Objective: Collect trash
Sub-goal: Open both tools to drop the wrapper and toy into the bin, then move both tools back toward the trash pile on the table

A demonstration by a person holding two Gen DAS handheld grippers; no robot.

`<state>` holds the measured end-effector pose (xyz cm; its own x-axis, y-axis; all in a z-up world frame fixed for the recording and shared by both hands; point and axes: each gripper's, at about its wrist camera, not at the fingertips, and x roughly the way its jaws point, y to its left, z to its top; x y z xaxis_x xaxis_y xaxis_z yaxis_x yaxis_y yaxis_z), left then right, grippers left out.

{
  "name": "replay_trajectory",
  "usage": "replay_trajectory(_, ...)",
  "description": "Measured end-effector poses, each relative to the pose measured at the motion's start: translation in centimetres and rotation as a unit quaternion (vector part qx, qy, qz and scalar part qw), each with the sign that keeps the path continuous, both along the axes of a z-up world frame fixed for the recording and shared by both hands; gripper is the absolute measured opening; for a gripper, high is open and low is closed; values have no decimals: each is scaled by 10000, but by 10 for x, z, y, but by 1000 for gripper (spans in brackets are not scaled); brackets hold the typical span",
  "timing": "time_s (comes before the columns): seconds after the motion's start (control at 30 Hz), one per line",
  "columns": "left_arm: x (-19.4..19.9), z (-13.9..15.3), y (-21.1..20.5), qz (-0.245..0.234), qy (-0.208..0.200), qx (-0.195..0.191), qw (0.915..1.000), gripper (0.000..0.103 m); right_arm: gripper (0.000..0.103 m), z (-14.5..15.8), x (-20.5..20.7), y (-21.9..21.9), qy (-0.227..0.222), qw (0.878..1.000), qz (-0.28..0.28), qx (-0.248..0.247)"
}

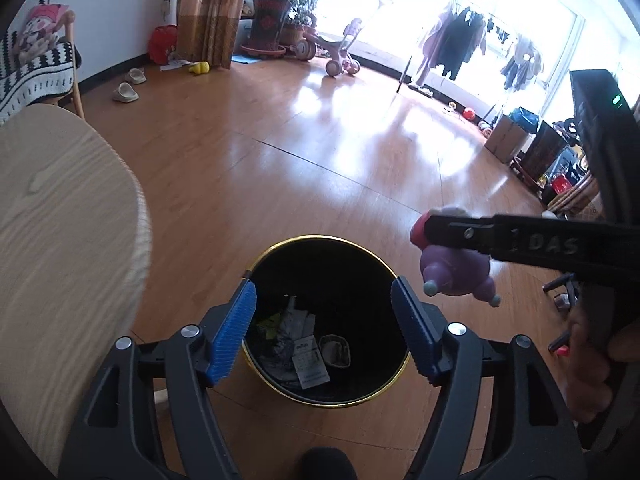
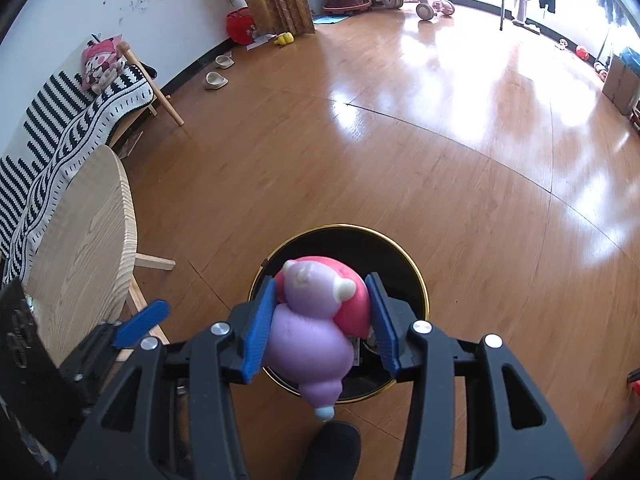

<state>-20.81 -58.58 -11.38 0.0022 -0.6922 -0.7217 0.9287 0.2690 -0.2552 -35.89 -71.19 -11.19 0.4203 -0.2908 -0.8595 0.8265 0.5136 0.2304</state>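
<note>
A: Purple and pink, that toy [image 2: 312, 320], pinched between the blue pads of the right gripper [image 2: 320, 320]. It hangs right over the bin [image 2: 416, 276].

B: And the left gripper [image 1: 324, 332]?

A: Spread wide, nothing between its pads. It hovers over the bin too, and through the gap you can see paper scraps [image 1: 304, 352] lying at the bottom.

B: So which step is this?

A: I'd say the drop. The left looks finished with its piece; the right has its load above the opening but has not let go.

B: What does the next move need?

A: Little, I think: open the right jaws while the toy sits inside the gold rim. The toy is bulky and hangs tilted, so it might clip the near edge unless it is centred first. The table [image 2: 80, 232] stands just beside the bin, to the left.
</note>
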Motion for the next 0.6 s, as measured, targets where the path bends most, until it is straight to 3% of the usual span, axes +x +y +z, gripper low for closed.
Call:
replay_trajectory(0.07,3,7,7,48,-31,-32,10000,76,53,-2,3,-1,61,10000,-27,5)
replay_trajectory(0.1,6,11,11,74,-59,-44,9999,81,62,-3,6,-1,97,9999,-49,37)
replay_trajectory(0.17,10,24,23,173,-136,-152,9996,86,71,-2,12,0,76,9999,-96,44)
replay_trajectory(0.3,30,50,56,410,-302,-297,9983,90,76,13,39,16,-57,10000,47,-24)
replay_trajectory(0.43,63,72,101,846,-531,-368,9943,92,79,37,88,54,-230,9978,572,-239)
replay_trajectory(0.6,122,97,188,1749,-848,-325,9804,92,81,61,161,117,-522,9887,1372,-291)
